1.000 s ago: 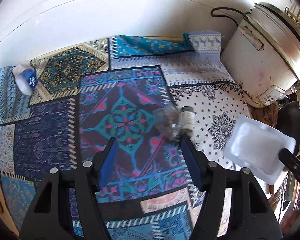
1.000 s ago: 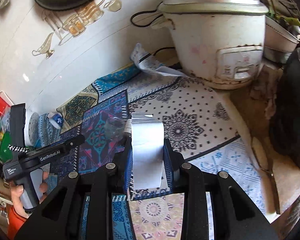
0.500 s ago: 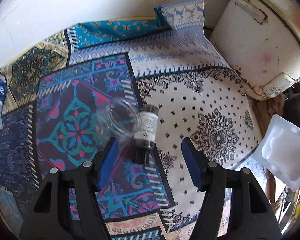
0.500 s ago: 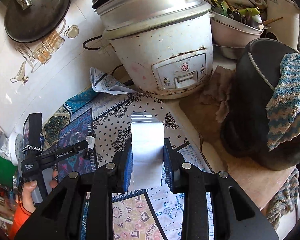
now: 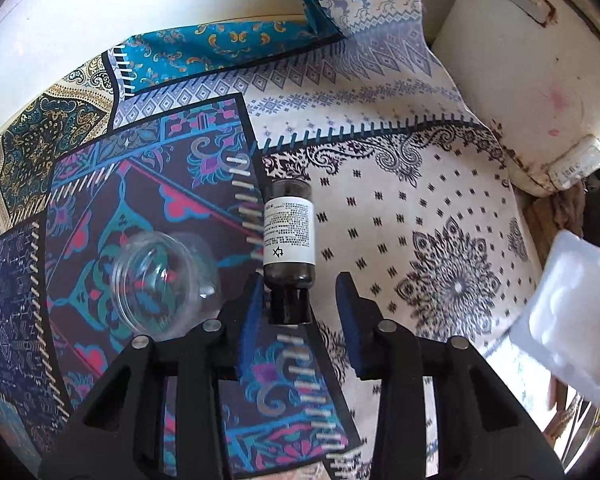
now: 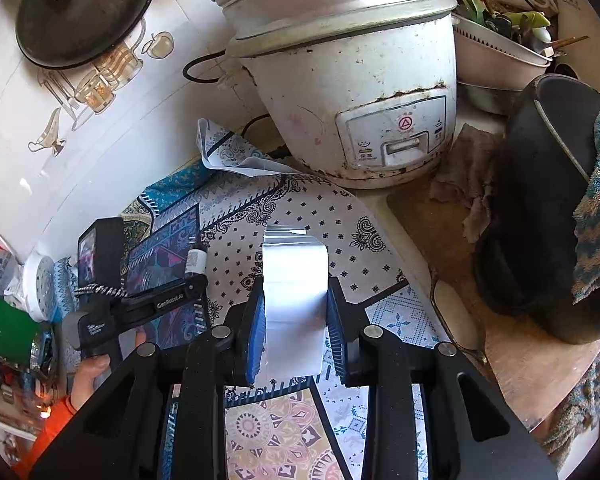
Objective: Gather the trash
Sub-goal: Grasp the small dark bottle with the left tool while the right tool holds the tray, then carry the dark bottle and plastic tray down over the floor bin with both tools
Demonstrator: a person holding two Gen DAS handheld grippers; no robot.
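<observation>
A small dark bottle with a white label lies on the patterned cloth, its cap toward me. My left gripper straddles that cap and its jaws are closing; the left pad is at the cap, while a gap remains on the right side. A clear plastic cup lies on its side just left of the bottle. My right gripper is shut on a white plastic packet, which hangs at the right edge of the left wrist view. The right wrist view shows the left gripper at the bottle.
A worn white rice cooker stands at the back on the cloth's edge. A black pot with a striped towel sits to the right on a wooden board. A dark lid hangs on the wall. Clutter fills the left edge.
My left gripper came down over the bottle and its jaws narrowed around the cap. The right gripper kept its hold on the packet while its view swung toward the rice cooker.
</observation>
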